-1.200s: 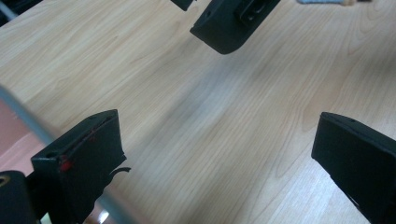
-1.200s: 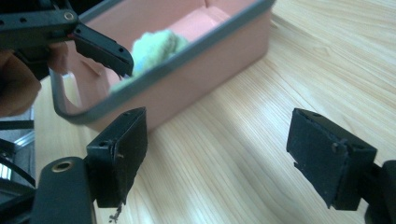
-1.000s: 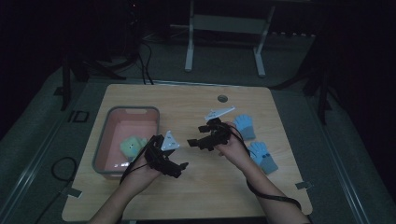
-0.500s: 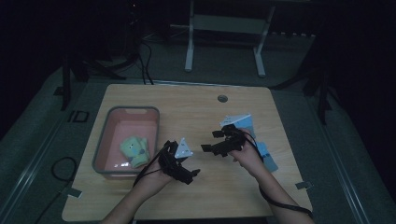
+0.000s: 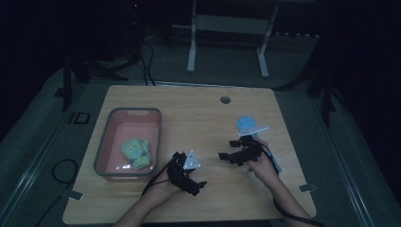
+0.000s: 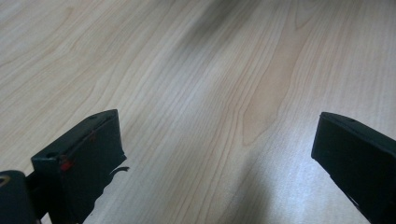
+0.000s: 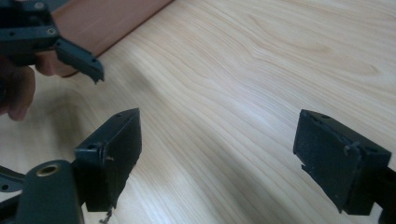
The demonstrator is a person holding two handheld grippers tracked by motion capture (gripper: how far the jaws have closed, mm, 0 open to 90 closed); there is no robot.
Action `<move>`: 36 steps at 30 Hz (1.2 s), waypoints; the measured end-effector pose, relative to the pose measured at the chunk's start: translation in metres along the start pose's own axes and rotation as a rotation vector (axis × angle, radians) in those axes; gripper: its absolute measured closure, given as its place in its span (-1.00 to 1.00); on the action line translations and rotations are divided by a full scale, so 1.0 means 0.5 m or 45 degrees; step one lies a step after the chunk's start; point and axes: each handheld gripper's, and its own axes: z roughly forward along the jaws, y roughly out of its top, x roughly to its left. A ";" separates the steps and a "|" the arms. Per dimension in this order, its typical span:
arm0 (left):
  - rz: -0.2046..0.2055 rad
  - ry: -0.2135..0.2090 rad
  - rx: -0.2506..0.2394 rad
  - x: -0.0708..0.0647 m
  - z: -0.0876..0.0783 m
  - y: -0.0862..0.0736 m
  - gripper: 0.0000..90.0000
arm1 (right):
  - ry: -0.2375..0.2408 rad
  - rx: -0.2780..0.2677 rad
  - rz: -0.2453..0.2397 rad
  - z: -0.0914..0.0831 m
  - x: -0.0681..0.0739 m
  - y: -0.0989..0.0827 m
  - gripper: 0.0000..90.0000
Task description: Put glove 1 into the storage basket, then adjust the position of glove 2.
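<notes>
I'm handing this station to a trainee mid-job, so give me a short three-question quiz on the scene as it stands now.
1. True or false: the left gripper holds something between its jaws.
2. Where does the green soft toy lie? A) on the bare wooden table B) inside the pink plastic bin C) in the right gripper
3. Which light blue thing lies just beyond the right gripper in the high view?

Key: 1. False, both jaws stand wide apart over bare wood. 2. B. 3. The light blue glove-shaped cloth.
</notes>
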 end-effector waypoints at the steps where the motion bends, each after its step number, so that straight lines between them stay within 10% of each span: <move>1: 0.001 -0.005 0.000 0.000 0.001 -0.003 -0.94 | -0.023 -0.008 0.007 -0.003 -0.006 -0.009 -0.65; 24: -0.038 0.073 -0.023 -0.032 -0.005 -0.059 -0.94 | -0.100 -0.003 0.050 -0.052 -0.028 -0.119 -0.68; 36: -0.035 0.055 -0.064 -0.026 -0.004 -0.064 -0.94 | -0.289 -0.088 0.026 -0.102 -0.089 -0.078 0.18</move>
